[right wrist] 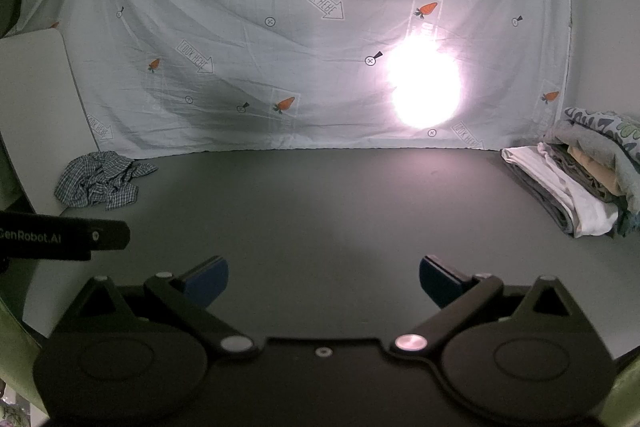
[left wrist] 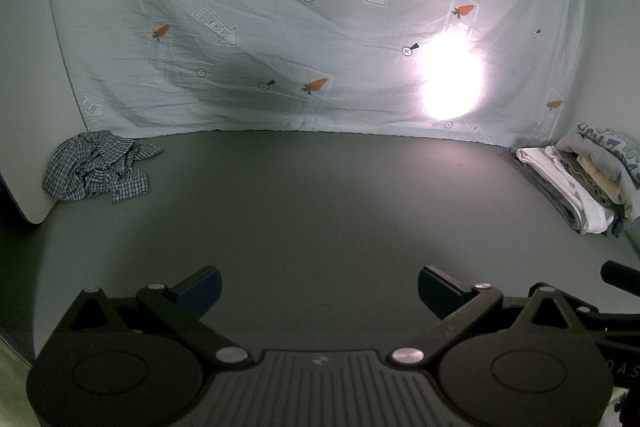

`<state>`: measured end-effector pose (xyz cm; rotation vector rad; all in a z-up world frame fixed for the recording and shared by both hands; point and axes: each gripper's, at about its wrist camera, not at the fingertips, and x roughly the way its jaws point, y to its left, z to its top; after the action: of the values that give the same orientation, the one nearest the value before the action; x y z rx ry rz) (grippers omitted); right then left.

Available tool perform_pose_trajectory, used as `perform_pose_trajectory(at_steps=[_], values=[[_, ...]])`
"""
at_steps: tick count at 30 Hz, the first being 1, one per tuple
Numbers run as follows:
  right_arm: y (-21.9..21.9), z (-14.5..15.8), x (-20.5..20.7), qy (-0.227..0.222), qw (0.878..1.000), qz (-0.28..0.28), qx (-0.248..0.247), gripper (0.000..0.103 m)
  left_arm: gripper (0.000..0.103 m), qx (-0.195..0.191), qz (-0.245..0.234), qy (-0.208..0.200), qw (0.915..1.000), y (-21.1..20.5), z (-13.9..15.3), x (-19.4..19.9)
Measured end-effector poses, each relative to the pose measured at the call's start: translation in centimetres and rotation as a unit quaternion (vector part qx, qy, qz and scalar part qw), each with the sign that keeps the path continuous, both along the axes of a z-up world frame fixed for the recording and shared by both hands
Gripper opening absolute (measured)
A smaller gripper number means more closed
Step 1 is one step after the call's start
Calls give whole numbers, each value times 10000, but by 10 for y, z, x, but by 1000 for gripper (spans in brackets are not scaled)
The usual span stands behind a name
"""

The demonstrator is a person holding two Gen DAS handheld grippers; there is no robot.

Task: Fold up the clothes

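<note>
A crumpled blue-and-white checked shirt (left wrist: 100, 171) lies at the far left of the dark grey table (left wrist: 320, 211); it also shows in the right wrist view (right wrist: 102, 179). A stack of folded clothes (left wrist: 584, 179) sits at the far right, also in the right wrist view (right wrist: 580, 183). My left gripper (left wrist: 319, 293) is open and empty, low over the table's near edge. My right gripper (right wrist: 324, 285) is open and empty, beside it. The left gripper's body (right wrist: 60, 239) shows at the left of the right wrist view.
A pale sheet printed with carrots and arrows (left wrist: 320, 27) hangs behind the table, with a bright light spot (left wrist: 450, 79) on it. A white board (left wrist: 28, 99) leans at the left, next to the shirt. A dark bar (left wrist: 620, 277) pokes in at the right.
</note>
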<state>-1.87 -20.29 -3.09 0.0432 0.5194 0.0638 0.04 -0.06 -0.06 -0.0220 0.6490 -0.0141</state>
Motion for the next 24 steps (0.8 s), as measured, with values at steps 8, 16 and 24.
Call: perform_pose_trajectory(at_steps=[8, 16, 24], values=[[1, 0, 0, -13, 10000, 4, 1, 103, 103, 24, 25, 22, 10000, -5, -4, 2], [1, 0, 0, -18, 10000, 6, -14, 103, 103, 4, 9, -16, 10000, -2, -4, 2], [1, 2, 0, -16, 10000, 6, -26, 103, 103, -12, 12, -26, 10000, 0, -5, 1]])
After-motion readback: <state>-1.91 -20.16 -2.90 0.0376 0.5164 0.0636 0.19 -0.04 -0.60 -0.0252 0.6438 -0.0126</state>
